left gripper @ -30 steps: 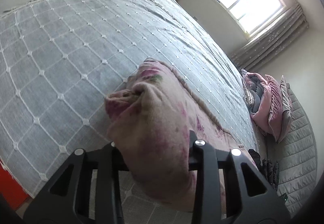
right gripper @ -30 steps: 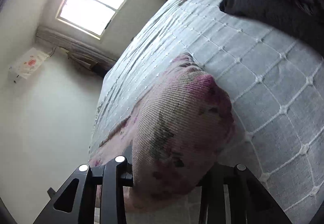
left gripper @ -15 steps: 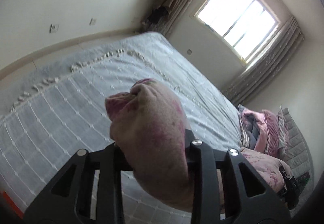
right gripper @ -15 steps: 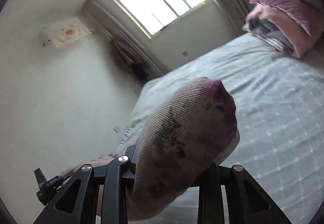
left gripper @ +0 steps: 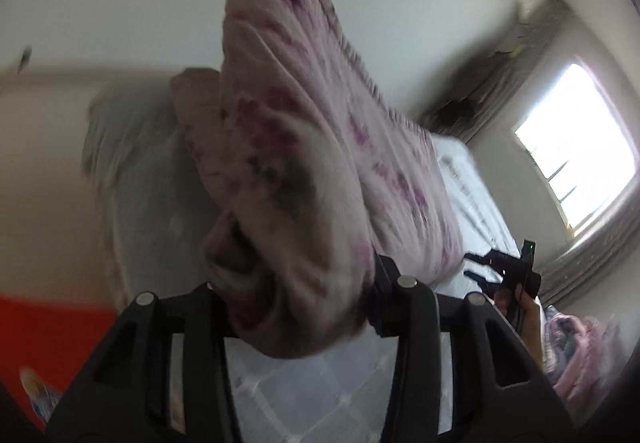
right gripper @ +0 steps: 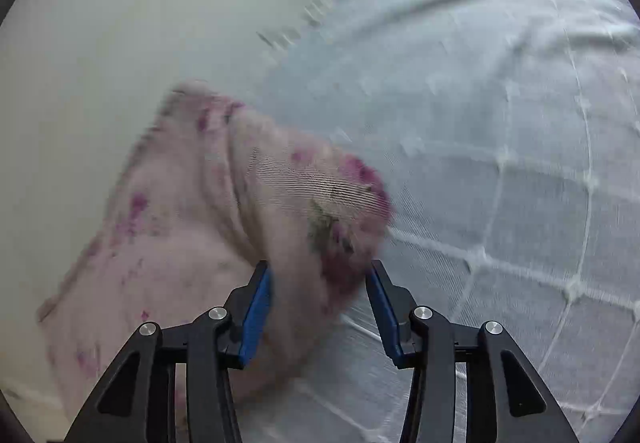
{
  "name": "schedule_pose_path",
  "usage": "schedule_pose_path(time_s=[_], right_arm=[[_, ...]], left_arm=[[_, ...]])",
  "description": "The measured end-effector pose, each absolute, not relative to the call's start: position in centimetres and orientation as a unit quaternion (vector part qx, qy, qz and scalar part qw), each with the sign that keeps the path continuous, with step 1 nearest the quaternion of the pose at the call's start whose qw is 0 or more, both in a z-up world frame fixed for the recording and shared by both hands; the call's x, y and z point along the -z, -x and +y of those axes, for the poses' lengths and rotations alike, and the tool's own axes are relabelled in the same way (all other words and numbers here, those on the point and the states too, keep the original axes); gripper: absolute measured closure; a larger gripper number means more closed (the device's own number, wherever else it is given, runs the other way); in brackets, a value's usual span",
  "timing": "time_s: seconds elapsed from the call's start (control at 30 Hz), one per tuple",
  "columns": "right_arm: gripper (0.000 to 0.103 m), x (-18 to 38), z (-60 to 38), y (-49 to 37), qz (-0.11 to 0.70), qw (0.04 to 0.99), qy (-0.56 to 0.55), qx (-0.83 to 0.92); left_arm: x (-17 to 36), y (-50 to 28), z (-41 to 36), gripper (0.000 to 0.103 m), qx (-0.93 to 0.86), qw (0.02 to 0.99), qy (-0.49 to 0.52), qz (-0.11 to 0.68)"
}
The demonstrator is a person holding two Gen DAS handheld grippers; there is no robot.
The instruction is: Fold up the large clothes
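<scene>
The garment (left gripper: 304, 147) is beige knit with purple flower print. My left gripper (left gripper: 296, 283) is shut on a bunched part of it and holds it high, so it billows up in front of the wall. In the right wrist view my right gripper (right gripper: 320, 283) has its blue-padded jaws standing apart around a corner of the same garment (right gripper: 224, 227), which hangs to the left over the bed. The pads do not press the cloth. The right gripper also shows in the left wrist view (left gripper: 504, 271), held in a hand. Both views are blurred.
The bed has a grey quilted cover (right gripper: 500, 123) with a white diamond grid and a fringed edge. A bright window (left gripper: 576, 151) with curtains is at the right. Pink bedding (left gripper: 580, 347) lies at the far right. A red surface (left gripper: 48, 335) is at the lower left.
Both grippers swung the garment up and over from the bed. The right gripper's jaws have opened, and its view now points down at the bed cover. The left gripper still holds the cloth.
</scene>
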State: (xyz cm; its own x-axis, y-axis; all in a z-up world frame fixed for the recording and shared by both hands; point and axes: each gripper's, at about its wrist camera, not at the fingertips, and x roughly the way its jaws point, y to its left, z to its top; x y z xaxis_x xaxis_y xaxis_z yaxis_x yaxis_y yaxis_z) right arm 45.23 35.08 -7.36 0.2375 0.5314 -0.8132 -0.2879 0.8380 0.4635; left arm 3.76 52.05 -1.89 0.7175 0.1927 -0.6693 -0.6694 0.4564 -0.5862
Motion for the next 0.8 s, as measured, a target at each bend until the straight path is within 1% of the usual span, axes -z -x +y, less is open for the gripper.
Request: schedule_pose_path(time_s=[0.03, 0.07, 0.13, 0.2, 0.23, 0.27, 0.33, 0.4, 0.47, 0.5, 0.53, 0.57, 0.63, 0.7, 0.77, 0.8], right_arm=[[0.056, 8.3, 35.0, -44.2, 0.526, 0.787, -0.148, -0.285], [0.056, 8.5, 34.2, -43.4, 0.504, 0.797, -0.180, -0.281], [0.054, 8.6, 32.6, -42.6, 0.497, 0.798, -0.207, -0.270], [0.054, 7.4, 31.1, -41.5, 0.488, 0.809, -0.193, -0.264], [0.054, 6.3, 30.3, -40.6, 0.472, 0.821, -0.183, -0.263], [0.054, 5.3, 29.5, -40.0, 0.458, 0.829, -0.180, -0.267], [0.053, 3.5, 28.2, -37.6, 0.442, 0.833, -0.173, -0.284], [0.047, 1.7, 27.9, -34.5, 0.432, 0.836, -0.137, -0.310], [0.040, -0.2, 28.8, -30.7, 0.412, 0.844, -0.078, -0.333], [0.032, -1.2, 29.6, -28.6, 0.400, 0.847, -0.050, -0.347], [0.027, -2.1, 30.5, -27.9, 0.391, 0.846, -0.030, -0.361], [0.026, -2.5, 30.7, -25.8, 0.381, 0.843, -0.012, -0.380], [0.025, -3.4, 31.7, -21.6, 0.364, 0.838, 0.020, -0.406], [0.022, -3.9, 31.6, -17.5, 0.349, 0.838, 0.044, -0.417], [0.020, -5.0, 31.0, -14.3, 0.333, 0.835, 0.057, -0.434], [0.019, -5.3, 30.4, -12.4, 0.324, 0.836, 0.065, -0.439]], left_arm=[[5.2, -1.8, 52.4, 0.059, -0.255, 0.785, 0.507, 0.250], [6.4, 0.0, 52.3, 0.058, -0.232, 0.789, 0.532, 0.204], [5.4, 1.4, 50.6, 0.058, -0.229, 0.817, 0.499, 0.176], [3.6, 1.7, 48.9, 0.056, -0.229, 0.840, 0.466, 0.158], [3.0, 1.7, 48.3, 0.052, -0.231, 0.845, 0.455, 0.160], [2.7, 1.7, 47.9, 0.050, -0.238, 0.844, 0.449, 0.169], [2.7, 2.5, 47.8, 0.050, -0.247, 0.829, 0.469, 0.178], [2.1, 3.2, 46.6, 0.050, -0.260, 0.824, 0.465, 0.190], [0.2, 3.0, 44.6, 0.050, -0.286, 0.841, 0.403, 0.221], [-0.9, 2.8, 43.2, 0.049, -0.297, 0.850, 0.368, 0.234], [-1.7, 3.2, 42.1, 0.041, -0.298, 0.858, 0.341, 0.243], [-2.7, 3.4, 40.8, 0.031, -0.296, 0.867, 0.316, 0.249], [-4.7, 3.7, 38.2, 0.023, -0.301, 0.880, 0.270, 0.250], [-6.1, 4.5, 36.0, 0.021, -0.321, 0.885, 0.231, 0.246], [-6.9, 5.4, 33.9, 0.012, -0.333, 0.887, 0.203, 0.245], [-7.2, 6.1, 32.9, 0.011, -0.337, 0.888, 0.194, 0.247]])
